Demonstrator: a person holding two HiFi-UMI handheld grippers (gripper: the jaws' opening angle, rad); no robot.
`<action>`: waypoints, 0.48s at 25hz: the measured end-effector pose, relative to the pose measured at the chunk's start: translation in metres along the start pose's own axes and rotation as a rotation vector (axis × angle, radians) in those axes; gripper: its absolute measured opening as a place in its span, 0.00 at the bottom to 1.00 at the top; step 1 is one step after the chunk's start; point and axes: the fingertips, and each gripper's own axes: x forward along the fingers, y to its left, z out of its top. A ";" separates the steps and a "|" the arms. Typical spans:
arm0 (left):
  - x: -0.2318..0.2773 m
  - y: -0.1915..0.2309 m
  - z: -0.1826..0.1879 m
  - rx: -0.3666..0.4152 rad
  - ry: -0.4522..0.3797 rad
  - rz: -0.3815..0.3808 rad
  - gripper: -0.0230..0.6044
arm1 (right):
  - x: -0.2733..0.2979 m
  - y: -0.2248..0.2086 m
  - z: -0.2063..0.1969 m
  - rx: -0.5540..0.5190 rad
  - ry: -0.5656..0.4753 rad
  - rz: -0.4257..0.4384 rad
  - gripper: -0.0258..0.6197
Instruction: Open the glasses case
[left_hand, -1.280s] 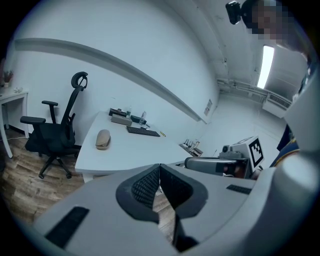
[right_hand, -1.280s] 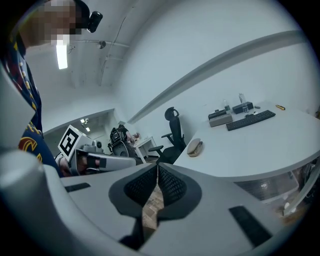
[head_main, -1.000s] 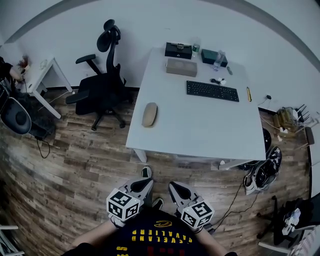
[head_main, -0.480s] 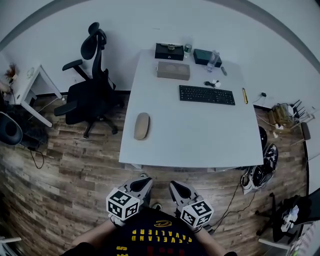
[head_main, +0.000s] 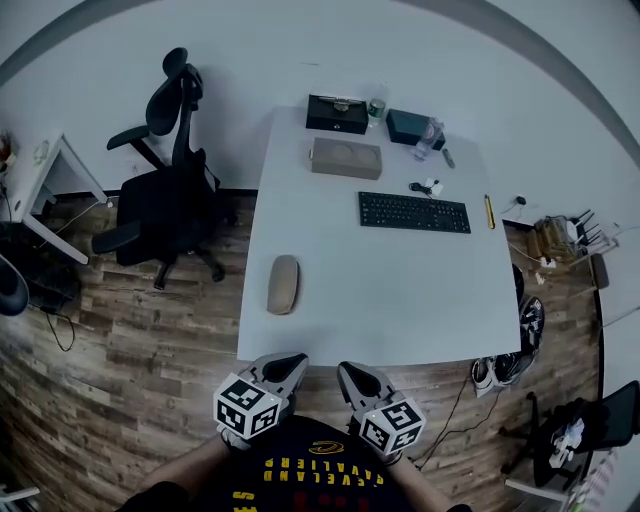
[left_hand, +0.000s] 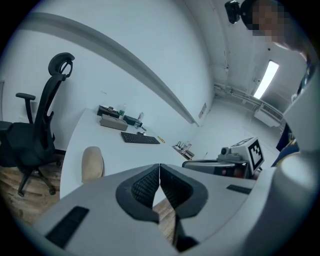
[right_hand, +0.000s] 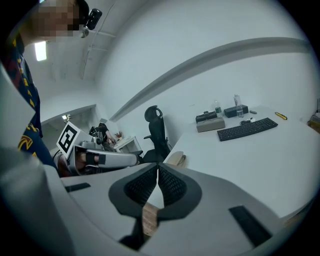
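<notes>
The glasses case (head_main: 283, 284) is a beige oval pouch lying near the left front corner of the white table (head_main: 400, 300). It also shows in the left gripper view as the case (left_hand: 92, 162) and in the right gripper view as the case (right_hand: 175, 159). Both grippers are held close to the person's body, short of the table's front edge. My left gripper (head_main: 287, 364) is shut with nothing in it, its jaws meeting (left_hand: 159, 167). My right gripper (head_main: 348, 372) is shut and empty too (right_hand: 158, 167). The case is ahead and slightly left of both.
A black office chair (head_main: 160, 190) stands left of the table. On the table's far half are a keyboard (head_main: 414, 212), a beige box (head_main: 346, 157), a black box (head_main: 337, 113), a dark box (head_main: 410, 127) and a bottle (head_main: 430, 135). Shoes (head_main: 505, 360) and cables lie at right.
The person has stepped toward the table: its front edge and the case are now much nearer to both grippers. Both grippers stay shut, side by side.
</notes>
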 end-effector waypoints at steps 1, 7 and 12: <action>0.002 0.004 0.005 -0.002 -0.005 -0.012 0.06 | 0.006 -0.003 0.004 0.007 0.003 -0.008 0.07; 0.002 0.047 0.036 0.019 -0.067 0.024 0.06 | 0.043 -0.020 0.035 0.022 -0.008 -0.047 0.07; 0.002 0.079 0.046 0.075 -0.069 0.085 0.06 | 0.083 -0.035 0.059 0.065 -0.011 -0.047 0.07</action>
